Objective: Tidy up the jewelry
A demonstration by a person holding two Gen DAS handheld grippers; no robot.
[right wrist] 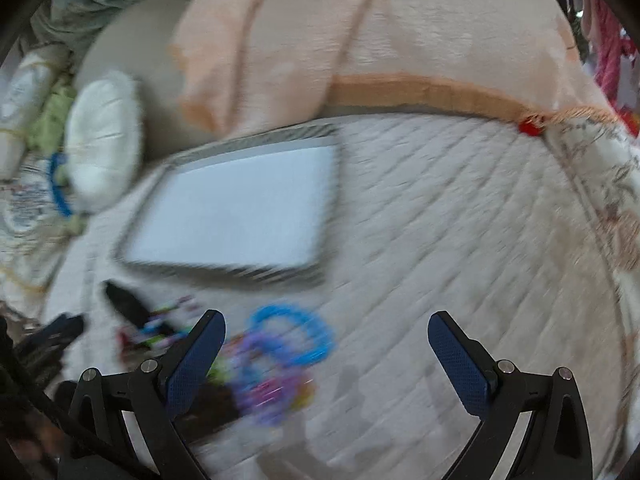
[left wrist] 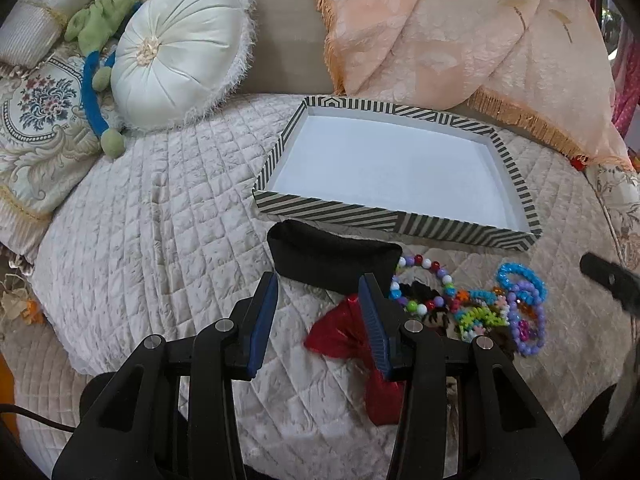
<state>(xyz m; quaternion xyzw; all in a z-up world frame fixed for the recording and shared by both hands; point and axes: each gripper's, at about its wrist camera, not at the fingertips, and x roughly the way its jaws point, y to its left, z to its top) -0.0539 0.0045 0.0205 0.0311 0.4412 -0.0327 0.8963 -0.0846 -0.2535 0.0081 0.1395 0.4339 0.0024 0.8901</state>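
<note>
1. Here, the jewelry is piled on the quilted bed cover (left wrist: 168, 208), just in front of a striped tray (left wrist: 400, 222).
2. In the pile, a bead bracelet (left wrist: 424, 280), a blue ring (left wrist: 520, 280) and a purple bead ring (left wrist: 532, 328) can be seen.
3. A black pouch (left wrist: 332, 260) is set between the tray and the left hand-held gripper (left wrist: 322, 284), and a red shiny bow (left wrist: 352, 332) is partly hidden by one finger.
4. The left hand-held gripper is held partly spread, with nothing in it.
5. The right hand-held gripper (right wrist: 326, 330) is spread wide, with nothing in it; its picture is blurred.
6. A white round pillow (left wrist: 176, 56), a green soft toy (left wrist: 104, 16) and a peach cloth (left wrist: 460, 28) are seen behind the tray.
7. No writing can be read.
</note>
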